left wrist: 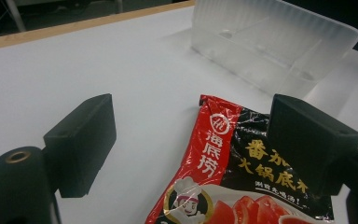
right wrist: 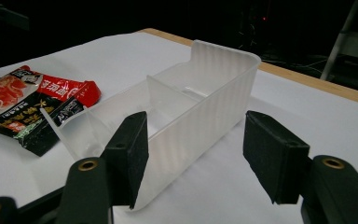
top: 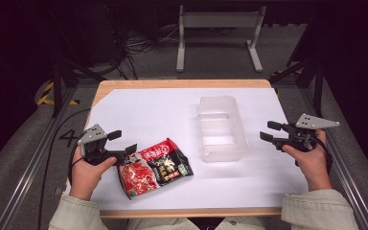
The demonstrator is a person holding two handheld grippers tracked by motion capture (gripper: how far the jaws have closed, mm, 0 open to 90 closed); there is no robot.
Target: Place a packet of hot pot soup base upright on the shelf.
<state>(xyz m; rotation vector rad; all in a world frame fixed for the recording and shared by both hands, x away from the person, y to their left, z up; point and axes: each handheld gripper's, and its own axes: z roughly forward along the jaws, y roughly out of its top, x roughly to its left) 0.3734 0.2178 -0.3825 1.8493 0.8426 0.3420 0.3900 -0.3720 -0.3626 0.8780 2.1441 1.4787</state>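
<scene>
We see the red sauce packet lying flat on the table, just beside the clear bin. Left gripper jaws stand apart over the packet's edge; right gripper jaws stand apart near the bin.

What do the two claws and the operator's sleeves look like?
Both the left claw and right claw are black, with blocky flat-faced pads and brass-ringed holes, each topped by a grey three-cornered plate. A dark cable trails from the left one. Sleeves are pale beige.

red-black soup-base packet | flat, unopened | front-left of the table | clear divided bin | upright, mid-right
</scene>
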